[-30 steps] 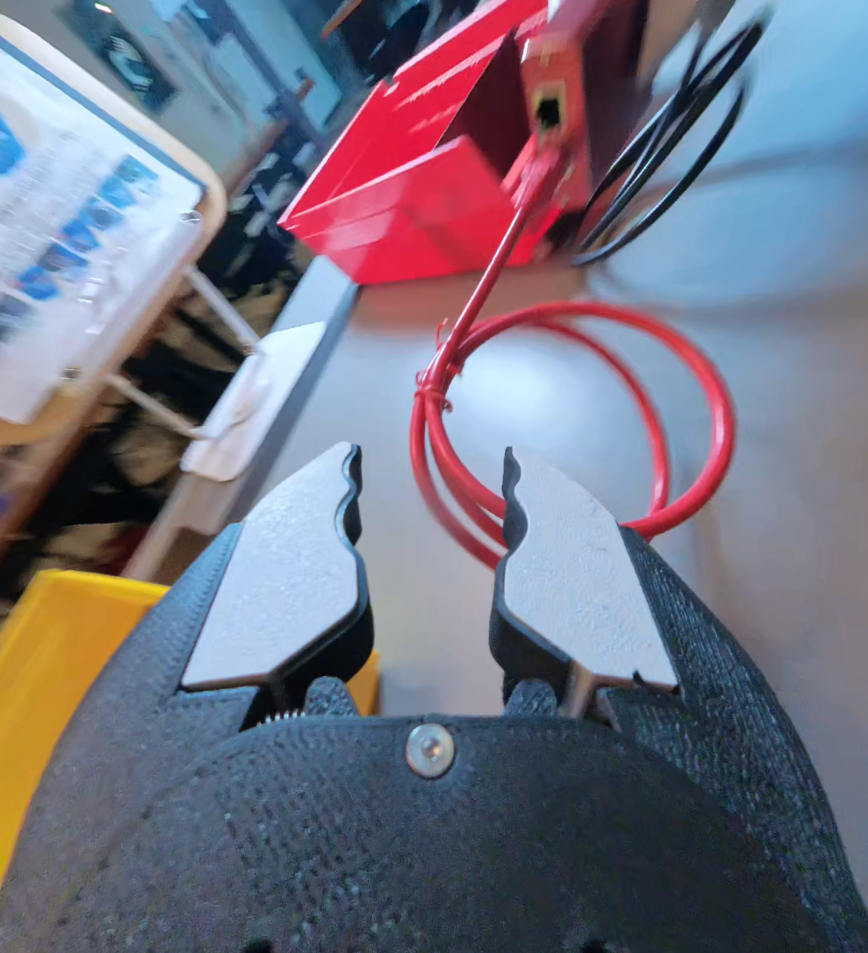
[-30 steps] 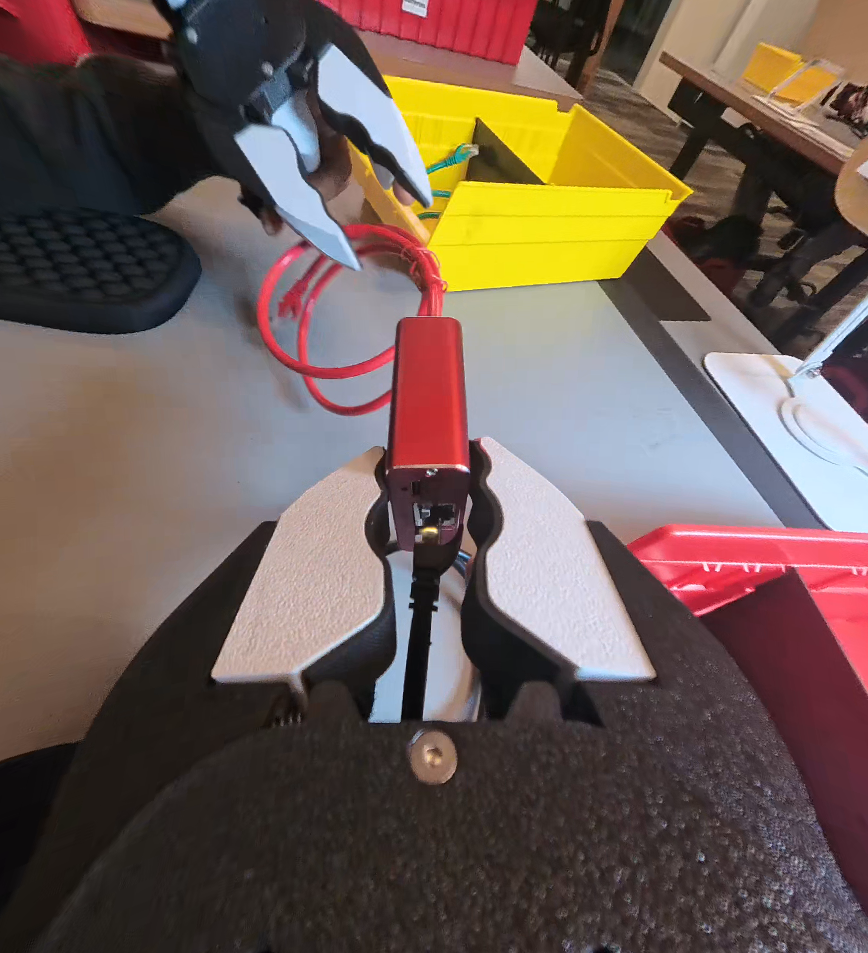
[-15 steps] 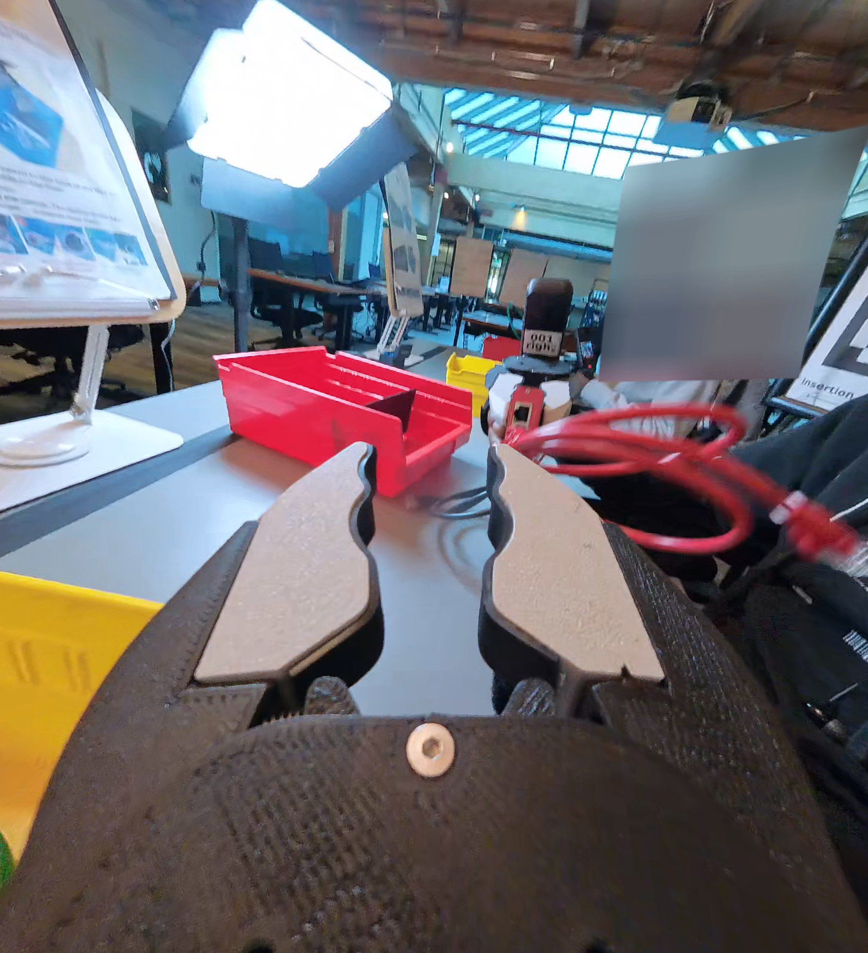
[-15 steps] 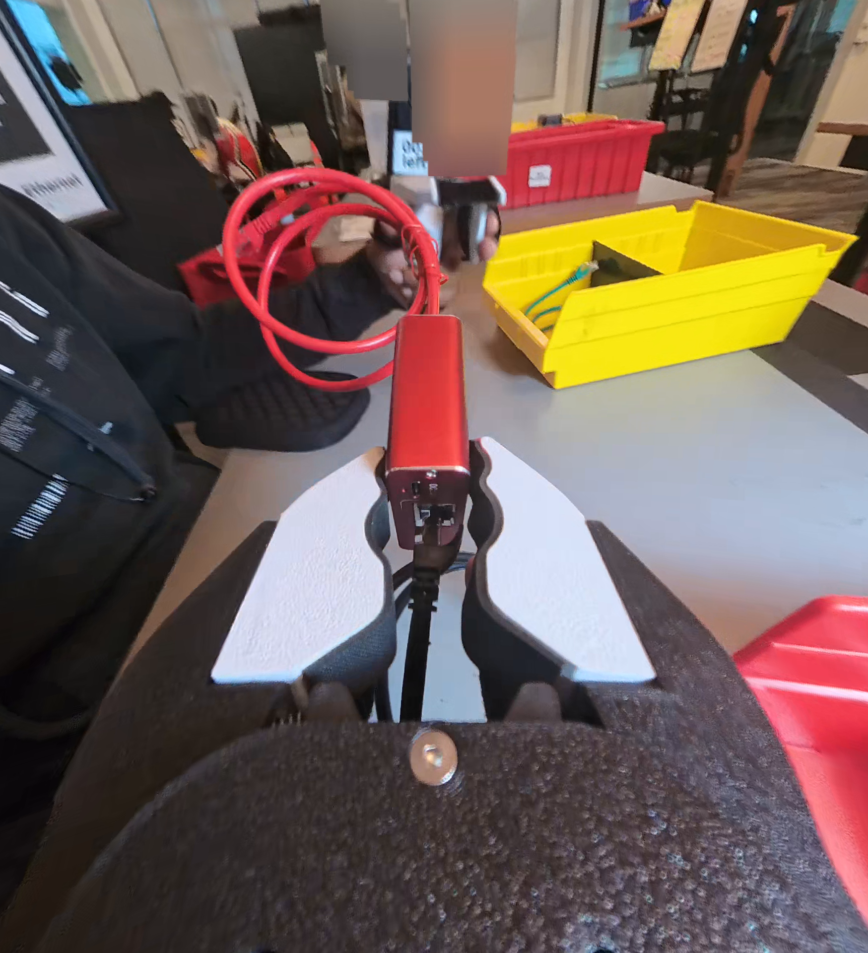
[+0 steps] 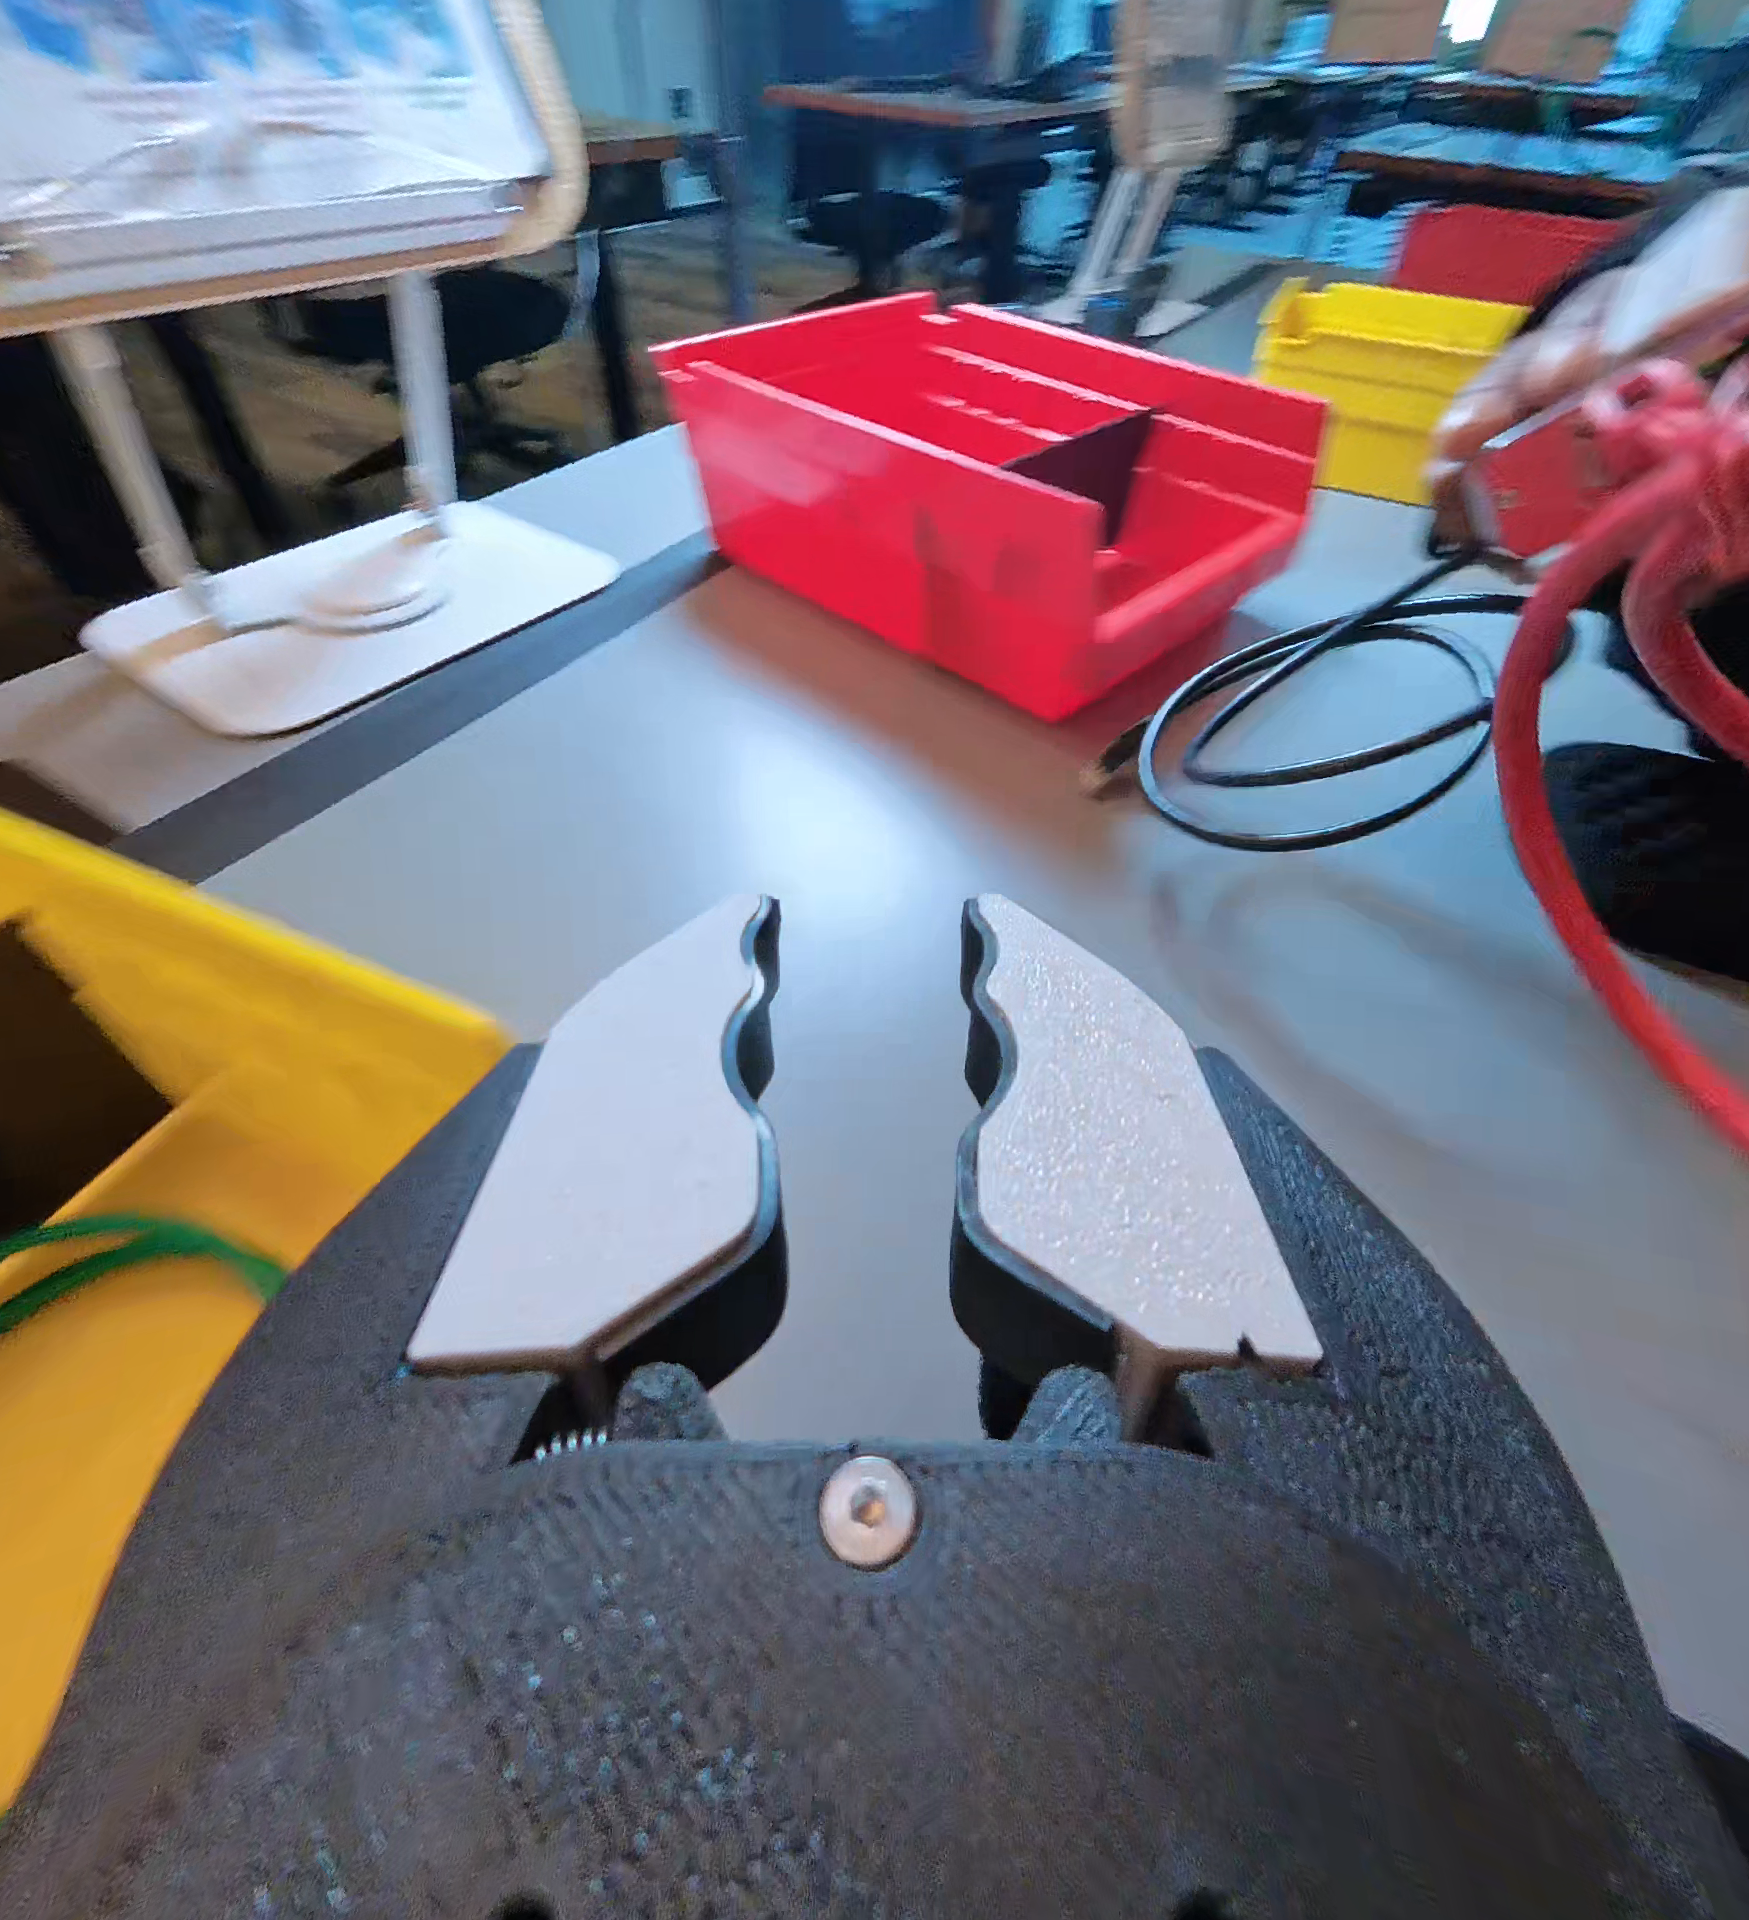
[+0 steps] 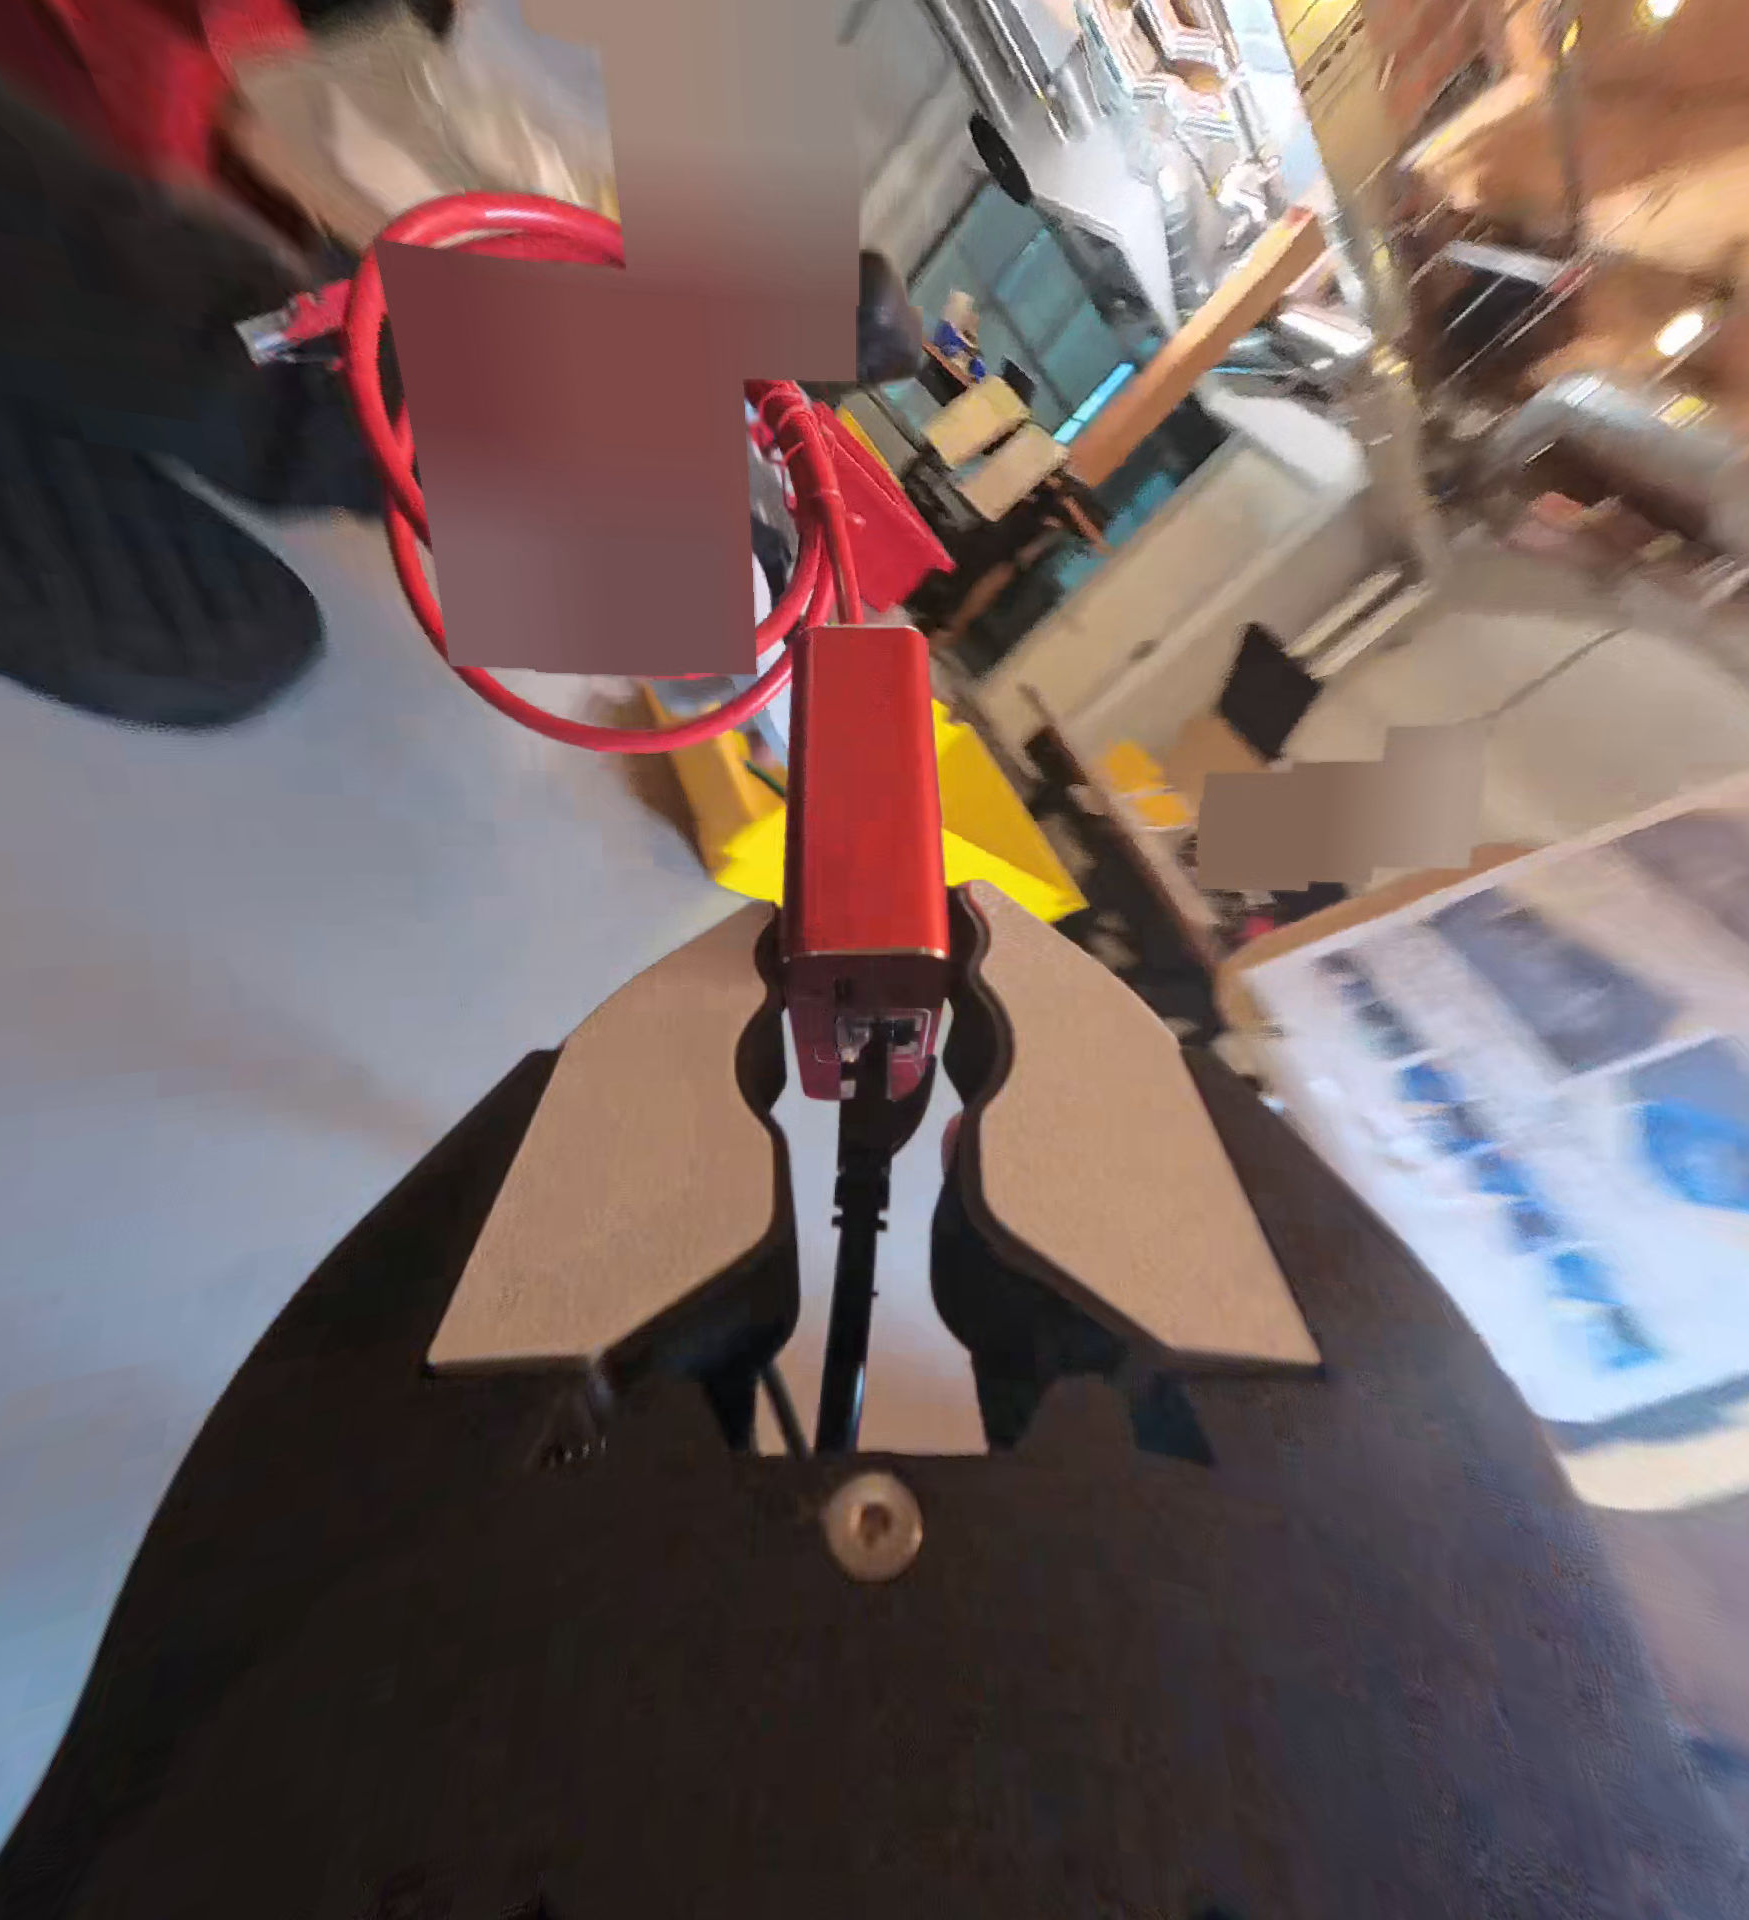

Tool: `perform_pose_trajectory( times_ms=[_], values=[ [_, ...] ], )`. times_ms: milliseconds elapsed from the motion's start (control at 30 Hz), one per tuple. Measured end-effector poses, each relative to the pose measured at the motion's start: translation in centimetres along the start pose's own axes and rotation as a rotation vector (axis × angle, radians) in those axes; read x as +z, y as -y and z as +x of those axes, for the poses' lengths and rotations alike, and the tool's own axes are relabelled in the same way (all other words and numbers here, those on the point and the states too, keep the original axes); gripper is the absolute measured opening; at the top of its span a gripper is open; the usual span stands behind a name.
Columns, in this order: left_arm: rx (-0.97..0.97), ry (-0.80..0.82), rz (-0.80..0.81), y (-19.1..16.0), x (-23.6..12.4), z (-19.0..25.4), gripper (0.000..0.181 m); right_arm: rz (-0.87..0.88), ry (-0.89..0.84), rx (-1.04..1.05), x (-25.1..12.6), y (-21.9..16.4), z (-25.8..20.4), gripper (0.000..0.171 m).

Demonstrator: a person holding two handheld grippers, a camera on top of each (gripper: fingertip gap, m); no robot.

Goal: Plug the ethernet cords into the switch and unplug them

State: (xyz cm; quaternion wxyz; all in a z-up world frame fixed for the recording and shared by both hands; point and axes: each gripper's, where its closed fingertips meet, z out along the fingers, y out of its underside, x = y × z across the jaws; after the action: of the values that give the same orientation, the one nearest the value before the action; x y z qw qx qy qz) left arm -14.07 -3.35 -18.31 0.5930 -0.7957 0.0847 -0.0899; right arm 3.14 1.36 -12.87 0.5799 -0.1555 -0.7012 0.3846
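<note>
Right gripper (image 6: 868,1023) clamped on the red switch (image 6: 865,800), which sticks straight out past its fingertips. Black cord (image 6: 854,1236) plugged into the switch's near end, running back between the jaws. Red ethernet cord (image 6: 579,717) plugged into the switch's far end, coil hanging beyond. Left gripper (image 5: 865,997) spread apart, empty, over the tabletop (image 5: 641,810); switch is up to its far right, yellow bin (image 5: 257,1039) just beside it.

left tool (image 5: 865,925): fingers apart, empty | right tool (image 6: 865,930): fingers clamped, tilted
</note>
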Motion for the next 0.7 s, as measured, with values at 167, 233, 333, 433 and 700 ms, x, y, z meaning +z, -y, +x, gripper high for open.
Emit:
perform_pose_trajectory(
  times_ms=[167, 233, 333, 433, 700],
  values=[
    [-0.048, 0.237, 0.001, 0.4, -3.3, -5.5, 0.034, -0.118, -0.128, -0.355, 0.7, -0.9, -0.1, 0.027],
    [-0.054, 0.307, -0.002, 0.7, -4.8, -7.0, 0.034, -0.139, -0.143, -0.405, 0.8, -1.3, 0.0, 0.027],
    [-0.061, 0.365, -0.039, 0.5, -6.2, -8.6, 0.033, -0.138, -0.155, -0.426, 0.7, -1.6, 0.0, 0.027],
    [-0.042, 0.414, -0.112, -0.4, -6.7, -9.9, 0.033, -0.137, -0.168, -0.446, 0.6, -1.6, 0.1, 0.027],
    [0.039, 0.584, -0.435, -4.9, -8.2, -14.1, 0.035, -0.182, -0.161, -0.476, 1.0, -2.3, -0.4, 0.027]
  ],
)
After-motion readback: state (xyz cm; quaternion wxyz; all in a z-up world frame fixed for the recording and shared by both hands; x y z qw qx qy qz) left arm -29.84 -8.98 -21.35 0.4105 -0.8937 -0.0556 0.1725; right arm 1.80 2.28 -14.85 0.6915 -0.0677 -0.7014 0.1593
